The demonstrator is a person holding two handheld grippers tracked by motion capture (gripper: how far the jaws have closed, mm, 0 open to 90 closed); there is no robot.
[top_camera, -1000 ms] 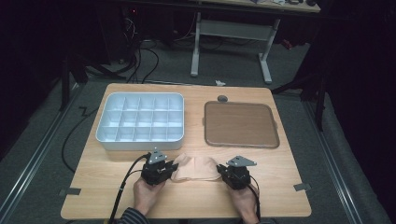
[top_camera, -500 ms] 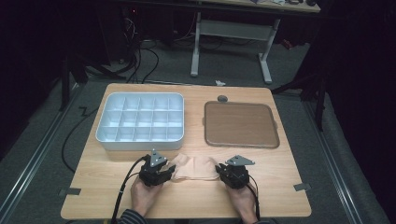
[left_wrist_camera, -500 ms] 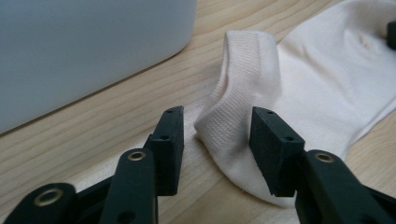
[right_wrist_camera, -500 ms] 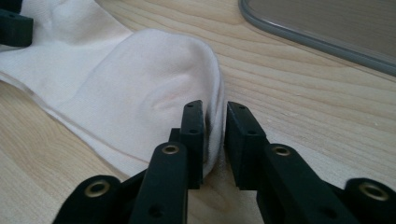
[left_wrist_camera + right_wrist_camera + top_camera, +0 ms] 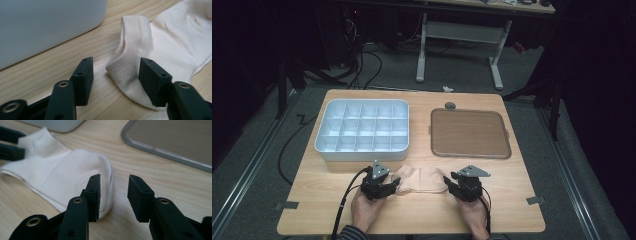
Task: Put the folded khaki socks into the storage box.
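Sock (image 5: 421, 180) lying flat on the table (image 5: 512, 205) between both grippers, left gripper (image 5: 115, 75) jaws just opened with the ribbed cuff loose between them, right gripper (image 5: 113, 196) jaws just opened beside the toe, compartment tray (image 5: 362, 130) behind, brown tray (image 5: 469, 134) alongside.

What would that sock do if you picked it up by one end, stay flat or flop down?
The sock would probably flop: its thin knit lies creased and limp on the table. It looks light, and a push would likely bunch it rather than slide it.
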